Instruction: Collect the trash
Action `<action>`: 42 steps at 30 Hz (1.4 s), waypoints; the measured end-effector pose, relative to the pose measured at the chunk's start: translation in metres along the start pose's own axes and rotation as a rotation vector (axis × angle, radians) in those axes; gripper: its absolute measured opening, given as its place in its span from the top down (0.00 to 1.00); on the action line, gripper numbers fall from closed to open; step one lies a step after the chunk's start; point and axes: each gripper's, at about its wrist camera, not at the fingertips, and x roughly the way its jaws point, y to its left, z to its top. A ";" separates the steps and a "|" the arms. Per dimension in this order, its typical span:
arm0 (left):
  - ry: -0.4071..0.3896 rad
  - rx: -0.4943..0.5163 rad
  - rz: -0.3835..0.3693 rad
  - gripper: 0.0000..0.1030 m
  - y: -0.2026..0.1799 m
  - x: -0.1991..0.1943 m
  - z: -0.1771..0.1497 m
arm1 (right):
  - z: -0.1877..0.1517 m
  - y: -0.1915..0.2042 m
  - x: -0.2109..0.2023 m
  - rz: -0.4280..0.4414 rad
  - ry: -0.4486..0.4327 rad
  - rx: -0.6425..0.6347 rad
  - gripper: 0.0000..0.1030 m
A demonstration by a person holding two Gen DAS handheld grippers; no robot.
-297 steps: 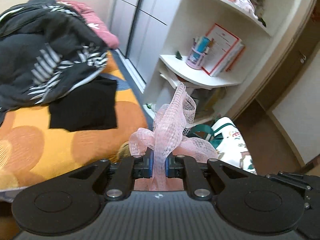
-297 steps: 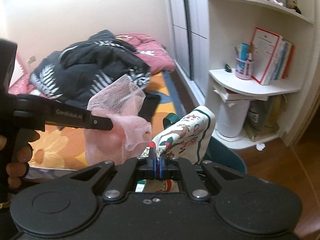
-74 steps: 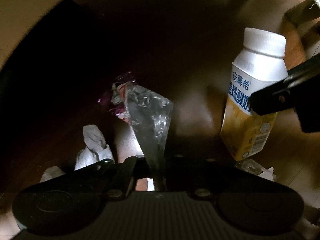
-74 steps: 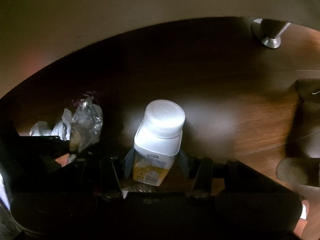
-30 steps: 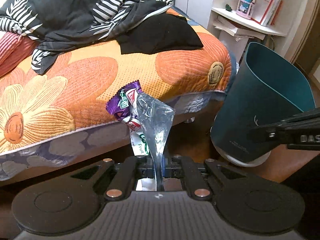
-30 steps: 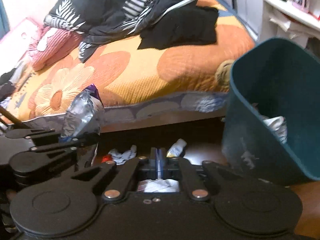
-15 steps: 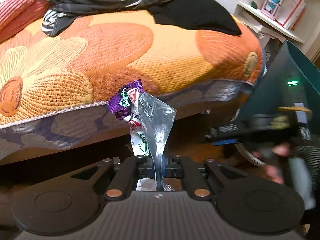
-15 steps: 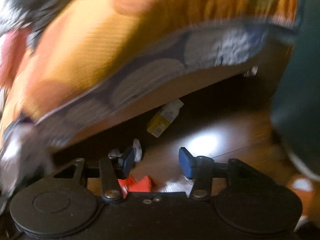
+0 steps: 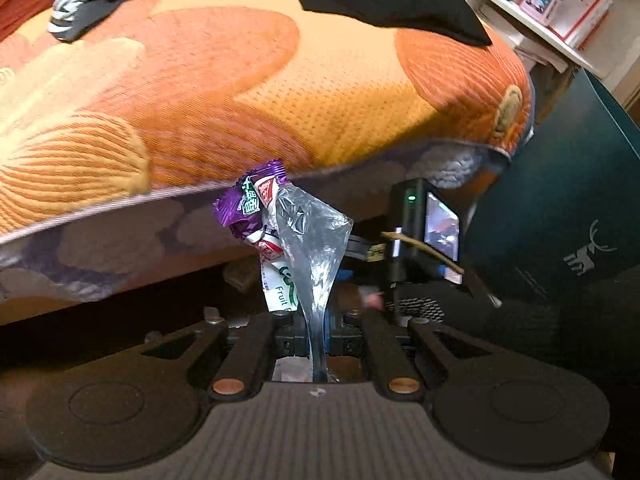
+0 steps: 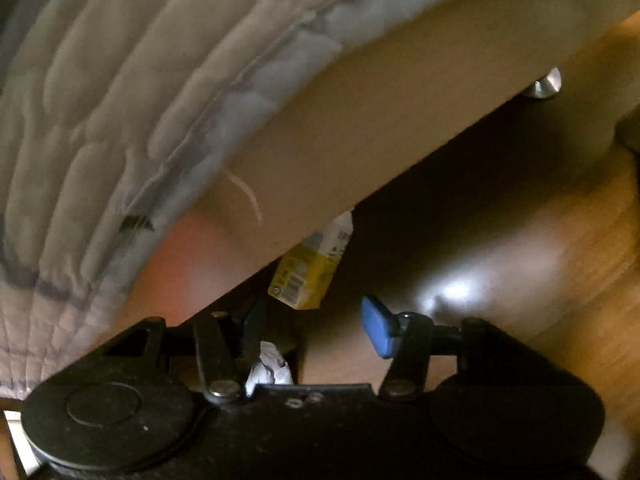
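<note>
Orange quilting fills the left of the left wrist view — the bed [image 9: 240, 80], its edge hanging over a dark gap above the floor. Just in front of that edge the left tool [image 9: 316, 340] is clamped tight on a bunch of wrappers [image 9: 288, 240]: clear film, a purple sweet wrapper and a white-and-green one, all standing up from its tips. Right of them the camera on the other hand's tool shows, and at the far right stands the teal bin [image 9: 560, 208], close by.

In the right wrist view the bed's underside slants across the left half. Below it a yellow carton [image 10: 310, 268] lies tipped on the wooden floor [image 10: 540, 280], half under the frame. The right tool [image 10: 316, 332] has just been opening; its blue pads stand wide with nothing between them, the carton just beyond the tips. A crumpled tissue [image 10: 268, 368] sits near its left finger.

Step in hand, as I judge it: reaching under the bed for the carton while the wrappers wait to be binned. Next the right tool needs to push forward, straddle the carton's body and close — low enough to clear the frame.
</note>
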 end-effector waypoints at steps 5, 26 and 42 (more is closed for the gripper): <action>0.013 -0.004 -0.019 0.95 -0.006 -0.002 -0.007 | -0.010 -0.008 0.014 0.010 -0.002 0.005 0.48; 0.110 -0.062 -0.006 0.95 0.018 0.021 -0.008 | -0.026 0.032 0.099 -0.028 -0.249 -0.143 0.46; 0.162 -0.085 -0.003 0.95 0.018 0.039 -0.004 | 0.001 0.002 0.088 0.045 -0.095 -0.085 0.48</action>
